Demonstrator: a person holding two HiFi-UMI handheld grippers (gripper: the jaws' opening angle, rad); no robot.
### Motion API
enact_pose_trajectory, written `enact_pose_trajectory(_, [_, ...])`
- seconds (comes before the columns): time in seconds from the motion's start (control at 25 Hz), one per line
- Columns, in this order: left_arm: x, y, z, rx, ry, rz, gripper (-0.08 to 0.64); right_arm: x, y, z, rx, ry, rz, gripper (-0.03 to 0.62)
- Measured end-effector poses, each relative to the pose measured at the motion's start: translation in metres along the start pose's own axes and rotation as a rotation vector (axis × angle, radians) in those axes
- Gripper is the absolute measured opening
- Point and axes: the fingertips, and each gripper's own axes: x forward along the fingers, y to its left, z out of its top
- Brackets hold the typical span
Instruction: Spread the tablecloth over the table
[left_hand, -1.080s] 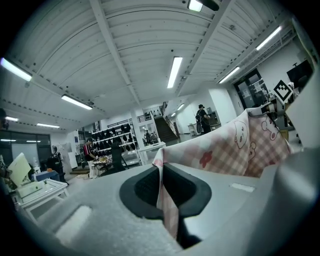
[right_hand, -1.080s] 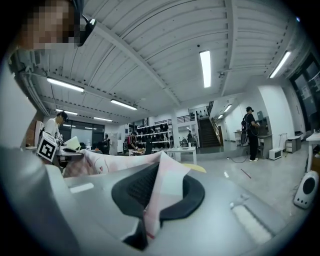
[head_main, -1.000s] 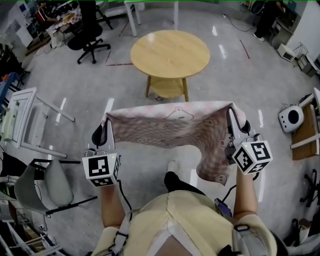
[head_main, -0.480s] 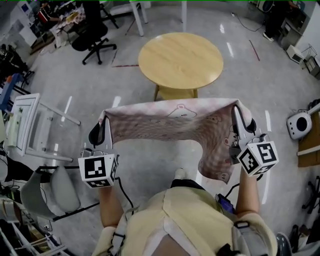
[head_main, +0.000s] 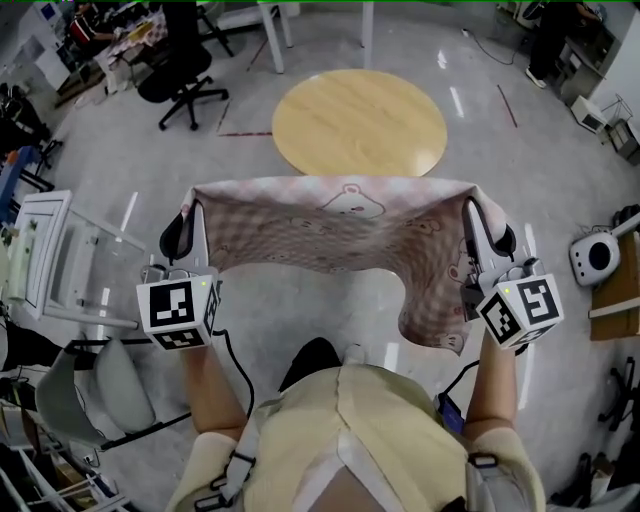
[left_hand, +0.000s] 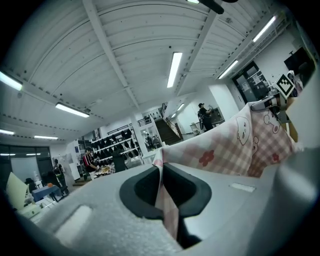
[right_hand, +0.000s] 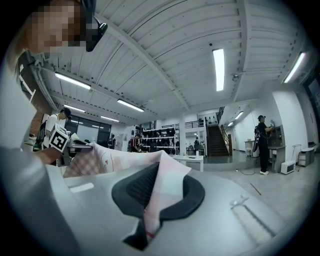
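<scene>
Carrying step: the left gripper (head_main: 190, 222) and right gripper (head_main: 470, 222), jaws clamped on its corners, held the bear-print tablecloth (head_main: 330, 235) stretched short of the round bench (head_main: 360, 120). Next, it likely needed carrying over and lowering.

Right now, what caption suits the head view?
Left gripper and right gripper hold a checked tablecloth before a round table.

Head cam: we look steeply down from above and behind both grippers. Wide shot takes in left gripper (head_main: 190, 215), right gripper (head_main: 472, 212), tablecloth (head_main: 330, 235) between them, round table (head_main: 360, 125) just past jaws.

Left gripper cam: rides right behind own jaws, super close, faces roughly level along them. Right gripper cam: same deal, mirrored.

Overlap: we get tablecloth in all three views. Each gripper cam catches other gripper's marker cube (left_hand: 285, 85) off to side. Both also share staircase (right_hand: 216, 141) far ahead of jaws.
</scene>
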Motion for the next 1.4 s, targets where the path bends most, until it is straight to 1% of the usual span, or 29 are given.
enact_pose_trajectory(0.16, [0.028, 0.006, 0.021, 0.036, -0.024, -0.019, 0.008, 0.014, -0.013, 0.012, -0.005, -0.013, -0.031, 0.009])
enact_pose_trajectory(0.32, [0.068, 0.014, 0.030, 0.069, -0.036, -0.038, 0.008, 0.036, -0.023, 0.018, -0.032, -0.015, -0.057, 0.009])
enact_pose_trajectory(0.4, [0.090, 0.019, 0.034, 0.078, -0.043, -0.049, 0.008, 0.051, -0.031, 0.022, -0.050, -0.019, -0.073, 0.009])
enact_pose_trajectory(0.52, [0.126, 0.025, 0.046, 0.084, -0.060, -0.088, 0.008, 0.073, -0.043, 0.031, -0.062, -0.021, -0.104, 0.009])
enact_pose_trajectory(0.68, [0.173, 0.043, 0.057, 0.134, -0.095, -0.090, 0.009, 0.111, -0.056, 0.039, -0.071, -0.018, -0.123, 0.009])
enact_pose_trajectory(0.8, [0.208, 0.054, 0.060, 0.141, -0.115, -0.107, 0.009, 0.141, -0.064, 0.042, -0.088, -0.023, -0.149, 0.009])
enact_pose_trajectory(0.96, [0.257, 0.067, 0.066, 0.155, -0.117, -0.134, 0.009, 0.176, -0.075, 0.052, -0.133, -0.005, -0.189, 0.009])
enact_pose_trajectory(1.2, [0.337, 0.076, 0.092, 0.194, -0.134, -0.220, 0.014, 0.233, -0.111, 0.081, -0.203, 0.023, -0.272, 0.009])
enact_pose_trajectory(1.4, [0.362, 0.070, 0.084, 0.204, -0.169, -0.263, 0.015, 0.244, -0.119, 0.073, -0.252, 0.005, -0.329, 0.009])
